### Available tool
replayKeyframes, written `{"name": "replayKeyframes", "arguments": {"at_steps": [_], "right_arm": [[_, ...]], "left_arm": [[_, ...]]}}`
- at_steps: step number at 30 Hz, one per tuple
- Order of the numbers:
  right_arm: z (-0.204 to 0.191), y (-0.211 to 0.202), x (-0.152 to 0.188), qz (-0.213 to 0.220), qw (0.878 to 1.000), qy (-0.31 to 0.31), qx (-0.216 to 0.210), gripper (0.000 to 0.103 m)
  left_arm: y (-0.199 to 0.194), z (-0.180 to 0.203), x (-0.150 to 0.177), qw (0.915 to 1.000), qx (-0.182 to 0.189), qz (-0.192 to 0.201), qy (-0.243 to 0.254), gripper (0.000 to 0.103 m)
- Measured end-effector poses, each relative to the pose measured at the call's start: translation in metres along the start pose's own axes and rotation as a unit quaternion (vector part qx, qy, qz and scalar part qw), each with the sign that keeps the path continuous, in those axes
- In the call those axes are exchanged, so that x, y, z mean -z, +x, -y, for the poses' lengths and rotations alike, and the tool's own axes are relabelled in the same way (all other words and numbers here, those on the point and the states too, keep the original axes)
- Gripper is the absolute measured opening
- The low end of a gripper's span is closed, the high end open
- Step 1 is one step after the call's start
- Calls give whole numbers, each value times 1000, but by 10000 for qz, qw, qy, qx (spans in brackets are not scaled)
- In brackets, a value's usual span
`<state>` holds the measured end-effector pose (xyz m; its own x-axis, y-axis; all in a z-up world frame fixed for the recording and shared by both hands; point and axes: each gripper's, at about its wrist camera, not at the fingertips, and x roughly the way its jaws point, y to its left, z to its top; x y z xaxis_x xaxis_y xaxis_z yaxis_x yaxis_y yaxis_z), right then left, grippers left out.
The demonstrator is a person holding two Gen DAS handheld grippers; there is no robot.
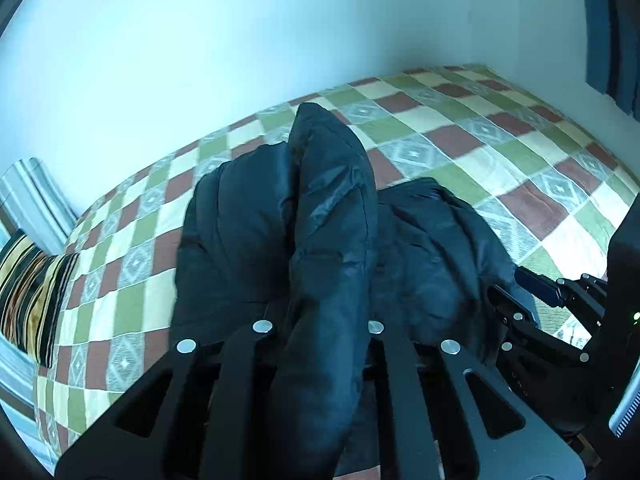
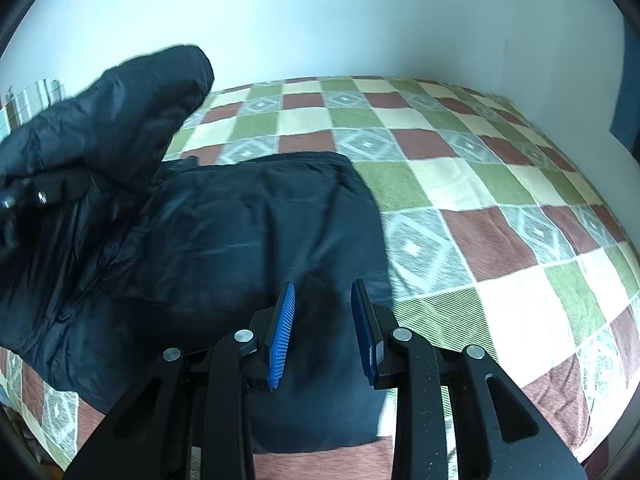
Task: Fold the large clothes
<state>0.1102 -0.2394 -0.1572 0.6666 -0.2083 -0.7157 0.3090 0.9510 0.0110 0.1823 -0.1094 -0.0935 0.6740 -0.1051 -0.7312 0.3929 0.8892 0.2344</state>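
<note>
Garment: a black puffer jacket (image 2: 240,240) lies on the bed, its body spread flat near the bed's near edge, toward the left end as the right wrist view shows it.
Raised part: one padded section of the jacket, a sleeve or a side panel, I cannot tell which, is lifted off the bed and stands up above the flat body; in the left wrist view it rises straight ahead of the camera.
Left tongs (image 1: 320,320): closed on that raised padded section; the fingertips are hidden inside the fabric.
Right tongs (image 2: 323,328): jaws narrowly apart, blue ribbed pads (image 2: 282,332) facing each other with nothing between them, held over the right part of the flat jacket body, not touching it as far as can be seen.
Bed: covered by a checked bedspread (image 2: 480,184) in green, cream, brown and grey diamond squares.
Far side: a plain pale wall (image 2: 340,12) runs along the bed's far edge.
Left end: a striped cushion (image 1: 28,280) lies at the bed's left end.
</note>
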Motion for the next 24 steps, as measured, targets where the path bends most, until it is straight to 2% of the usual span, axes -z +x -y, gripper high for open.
{"name": "replayKeyframes", "arguments": {"at_steps": [10, 24], "right_arm": [[35, 6, 14, -161, 9996, 108, 187, 30], [80, 11, 17, -311, 9980, 282, 478, 30]], "left_arm": [[33, 51, 6, 9997, -96, -177, 115, 12], [53, 100, 5, 9997, -175, -105, 150, 12]]}}
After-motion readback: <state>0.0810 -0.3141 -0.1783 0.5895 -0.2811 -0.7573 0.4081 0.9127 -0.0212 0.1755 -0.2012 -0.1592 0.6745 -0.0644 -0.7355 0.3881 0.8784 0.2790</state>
